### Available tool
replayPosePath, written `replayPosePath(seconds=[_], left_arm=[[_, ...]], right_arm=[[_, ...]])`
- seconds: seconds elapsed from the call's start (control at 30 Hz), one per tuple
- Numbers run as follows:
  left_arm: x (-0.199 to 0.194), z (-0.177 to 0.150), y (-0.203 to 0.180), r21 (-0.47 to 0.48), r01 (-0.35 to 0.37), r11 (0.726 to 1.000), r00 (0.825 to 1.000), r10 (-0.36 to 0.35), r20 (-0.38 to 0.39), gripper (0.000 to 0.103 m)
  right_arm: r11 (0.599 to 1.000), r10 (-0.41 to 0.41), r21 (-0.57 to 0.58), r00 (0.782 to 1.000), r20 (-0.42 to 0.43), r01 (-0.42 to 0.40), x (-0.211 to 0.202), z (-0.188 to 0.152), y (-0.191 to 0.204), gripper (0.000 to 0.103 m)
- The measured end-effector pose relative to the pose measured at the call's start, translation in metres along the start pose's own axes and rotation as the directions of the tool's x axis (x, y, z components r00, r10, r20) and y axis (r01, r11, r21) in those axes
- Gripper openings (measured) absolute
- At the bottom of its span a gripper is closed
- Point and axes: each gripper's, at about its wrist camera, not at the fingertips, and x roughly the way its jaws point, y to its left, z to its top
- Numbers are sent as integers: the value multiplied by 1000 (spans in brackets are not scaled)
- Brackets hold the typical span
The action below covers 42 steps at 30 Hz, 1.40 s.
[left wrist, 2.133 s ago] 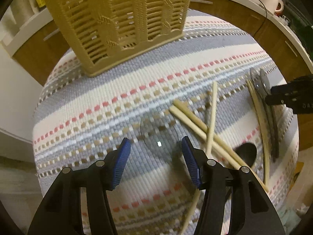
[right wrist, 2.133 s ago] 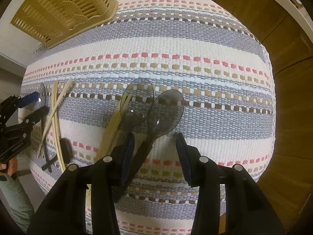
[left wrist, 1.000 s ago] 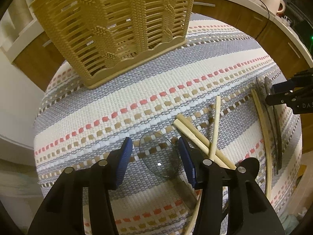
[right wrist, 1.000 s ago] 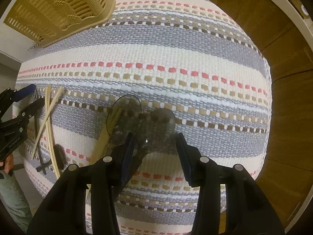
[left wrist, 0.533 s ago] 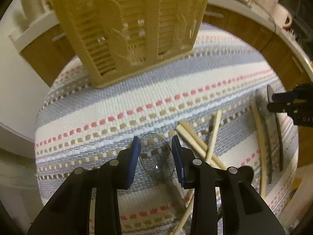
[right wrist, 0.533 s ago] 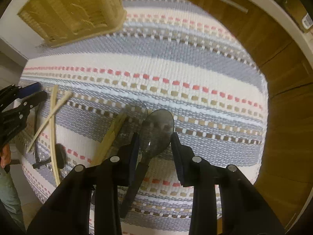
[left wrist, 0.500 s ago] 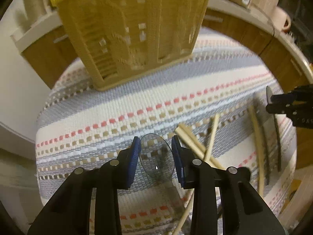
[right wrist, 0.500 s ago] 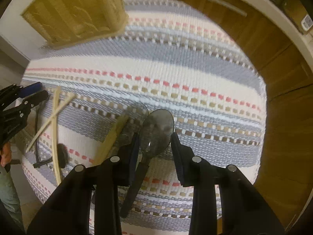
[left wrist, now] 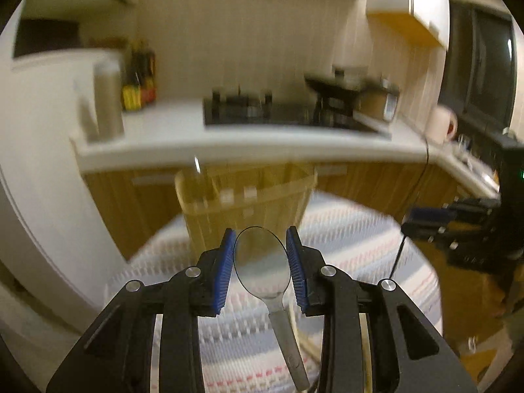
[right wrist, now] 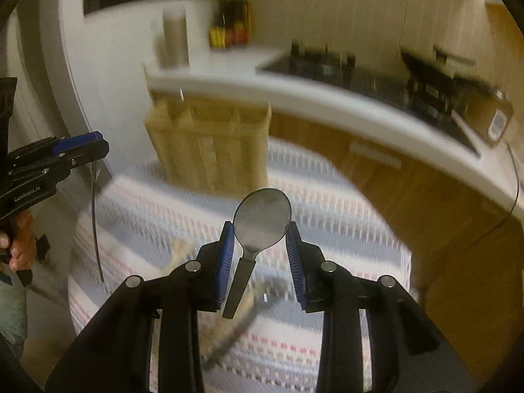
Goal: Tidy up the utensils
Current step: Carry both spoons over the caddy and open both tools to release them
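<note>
Both wrist views look forward and slightly down over the striped cloth (left wrist: 344,229), sharing the woven basket (right wrist: 209,150) and, blurred, probably a stove (left wrist: 262,111).

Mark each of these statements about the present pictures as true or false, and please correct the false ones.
1. The left tool holds a clear spoon by its bowl. True.
2. The right tool is empty. False: its pads press on the bowl of a dark spoon.
3. Both spoons are lifted off the striped cloth. True.
4. The tan basket lies tipped on its side. False: it stands upright on the cloth, beyond both tools.
5. The dark spoon's handle points up toward the ceiling. False: it hangs down, back between the tool's fingers.
</note>
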Motion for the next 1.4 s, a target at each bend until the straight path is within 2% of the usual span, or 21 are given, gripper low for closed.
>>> replayPosePath(seconds=[0.1,0.17,0.23,0.5,0.6,0.77,0.87,1.13,1.3,1.4], left_arm=[[-17,23,-1,-2,-31,1000,994,31,101,30],[-25,38,1,-4,-72,997,983,72,171,30],[-29,53,4,-18,-74,997,973,76,217,30],[-9,97,7,-56,-101,993,932,114,344,30],[8,106,3,-40,-151,988,911,155,382,30],[43,104,2,-9,-239,971,892,223,393,30],[54,99,13,-25,-283,959,881,270,388,30],[61,89,59,-119,-277,954,893,301,334,30],[73,78,63,-102,-301,948,890,318,326,30],[82,69,61,-89,-297,951,896,309,319,30]], right_arm=[[1000,11,16,996,92,-13,-10,27,-2,29],[1000,11,26,989,144,-15,-17,47,-4,29],[999,-4,32,981,193,-2,-18,65,-7,29],[995,-44,94,942,334,13,-6,117,-18,29],[993,-83,103,925,370,48,10,129,-20,29],[992,-119,85,934,338,95,51,135,-17,29],[991,-126,81,945,303,107,75,132,-19,29],[991,-121,87,965,232,103,117,123,-20,29],[991,-120,84,975,188,106,134,118,-17,29],[992,-101,93,983,152,87,143,114,-19,29]])
